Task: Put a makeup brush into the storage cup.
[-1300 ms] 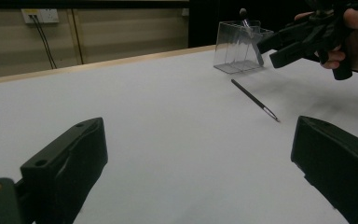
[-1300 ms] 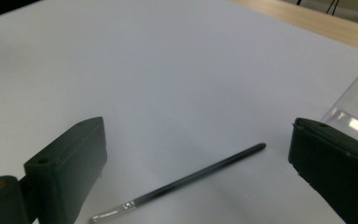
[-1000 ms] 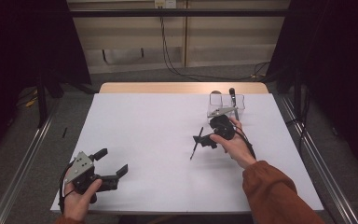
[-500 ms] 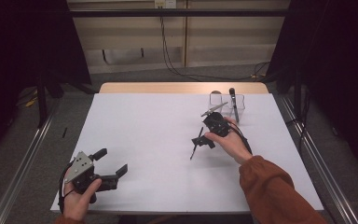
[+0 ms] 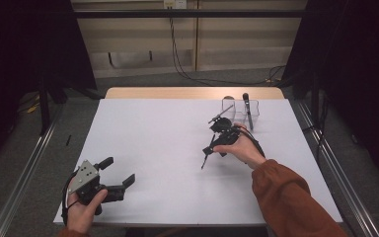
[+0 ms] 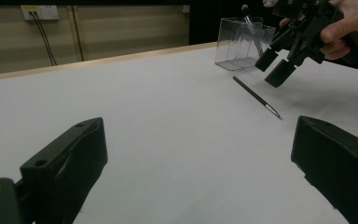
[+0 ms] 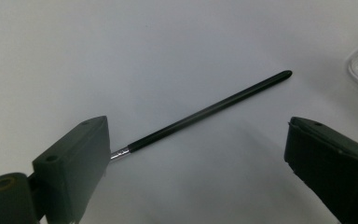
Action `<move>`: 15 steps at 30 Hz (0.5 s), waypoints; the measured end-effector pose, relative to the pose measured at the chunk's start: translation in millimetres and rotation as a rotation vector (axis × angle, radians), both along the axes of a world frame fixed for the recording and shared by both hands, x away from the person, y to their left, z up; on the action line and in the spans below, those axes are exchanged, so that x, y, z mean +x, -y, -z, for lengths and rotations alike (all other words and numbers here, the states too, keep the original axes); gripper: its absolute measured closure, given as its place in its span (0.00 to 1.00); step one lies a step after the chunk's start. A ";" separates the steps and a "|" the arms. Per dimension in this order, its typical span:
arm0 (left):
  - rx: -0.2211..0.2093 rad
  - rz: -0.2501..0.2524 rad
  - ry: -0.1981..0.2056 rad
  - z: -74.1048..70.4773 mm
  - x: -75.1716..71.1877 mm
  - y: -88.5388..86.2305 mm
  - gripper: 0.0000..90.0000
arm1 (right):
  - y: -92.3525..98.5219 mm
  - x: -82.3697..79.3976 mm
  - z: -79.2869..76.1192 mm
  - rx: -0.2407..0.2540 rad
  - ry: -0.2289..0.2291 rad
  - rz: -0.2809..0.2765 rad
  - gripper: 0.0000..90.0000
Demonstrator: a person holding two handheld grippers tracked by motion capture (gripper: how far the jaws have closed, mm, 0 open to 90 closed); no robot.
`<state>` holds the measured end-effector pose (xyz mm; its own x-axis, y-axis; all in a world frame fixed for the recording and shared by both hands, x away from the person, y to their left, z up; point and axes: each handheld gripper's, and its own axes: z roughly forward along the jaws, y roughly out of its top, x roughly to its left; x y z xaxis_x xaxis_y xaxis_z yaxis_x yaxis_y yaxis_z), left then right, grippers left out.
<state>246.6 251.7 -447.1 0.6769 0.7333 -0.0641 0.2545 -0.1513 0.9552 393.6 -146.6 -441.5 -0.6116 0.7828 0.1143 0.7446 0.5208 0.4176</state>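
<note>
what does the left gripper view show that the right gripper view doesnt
Left gripper view: the clear container with a dark brush standing in it, the right gripper open above the table in the person's hand, and a wall socket.

Right gripper view: a close look down at the thin black brush, its metal ferrule running behind one jaw, and a corner of the container.

Both: the thin black brush lying loose on the white table, and wide-open jaws.

Glossy black brush handle [image 7: 209, 112], clear plastic box [image 6: 242, 43]
</note>
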 end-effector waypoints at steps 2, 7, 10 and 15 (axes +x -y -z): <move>0.002 0.001 -0.002 0.3 0.1 0.4 0.04 | -2.3 0.9 0.3 -0.021 0.000 0.005 0.10; 0.008 0.007 -0.004 0.8 0.3 0.9 0.04 | -8.9 4.6 1.5 -0.065 -0.060 0.035 0.13; 0.007 0.009 -0.001 0.5 0.1 0.8 0.04 | -12.4 7.6 3.5 -0.094 -0.093 0.041 0.13; 0.007 0.008 -0.001 0.4 0.2 0.6 0.04 | -19.1 11.5 5.3 -0.103 -0.125 0.047 0.16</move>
<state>246.9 251.1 -447.6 0.6830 0.7280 -0.0596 0.2537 -0.1600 0.9540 405.1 -127.5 -446.8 -0.5600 0.8218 0.1049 0.8119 0.5192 0.2667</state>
